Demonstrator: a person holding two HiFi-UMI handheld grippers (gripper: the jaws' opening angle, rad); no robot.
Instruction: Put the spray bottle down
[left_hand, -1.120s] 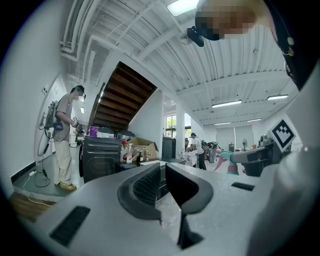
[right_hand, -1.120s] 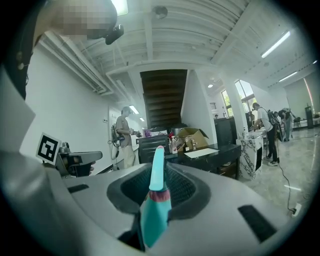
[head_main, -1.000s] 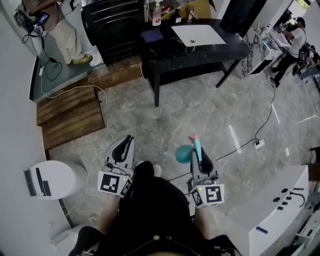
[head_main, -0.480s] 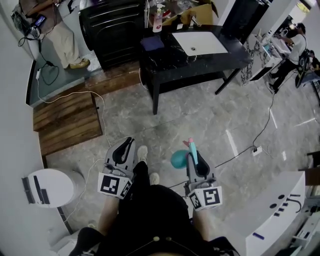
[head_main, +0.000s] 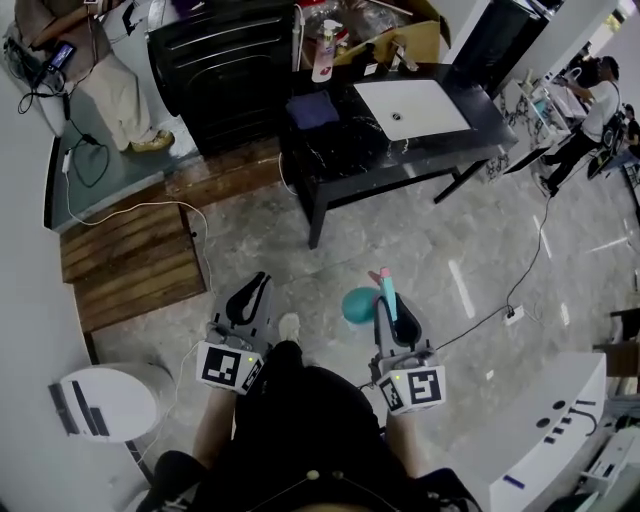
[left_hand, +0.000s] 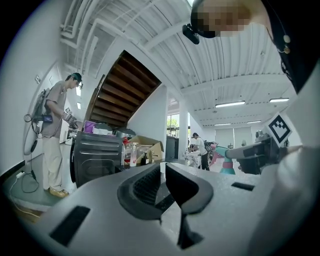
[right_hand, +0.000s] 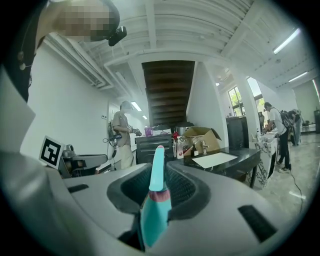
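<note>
Spray bottle (head_main: 360, 305): where was it found?

— It was found clamped in the right gripper (head_main: 393, 306), at about 5 o'clock of the head view's centre. It was carried over the grey floor (head_main: 440, 230), well apart from the black table (head_main: 345, 150) at 12 o'clock.

— How was it gripped?

— In the right gripper view the jaws were seen closed on the bottle (right_hand: 155, 210) from both sides. The dark ribbed pads (right_hand: 182, 192) were pressed to its teal neck, and the slim top was pointed away towards 12 o'clock, past the right gripper's (right_hand: 157, 172) tips. In the head view the round teal body was seen at about 10 o'clock of those tips, outside the jaws.

— And the left gripper (head_main: 254, 284)?

— It was held at 9 o'clock of the right one, at the same height. In the left gripper view its jaws (left_hand: 162, 172) were brought together, with only a thin slit left at the tips and nothing caught between them.

— Was anything touched by the bottle besides the pads?

— No other contact could be made out. A white basin (head_main: 412, 108) was set into the table top.
</note>
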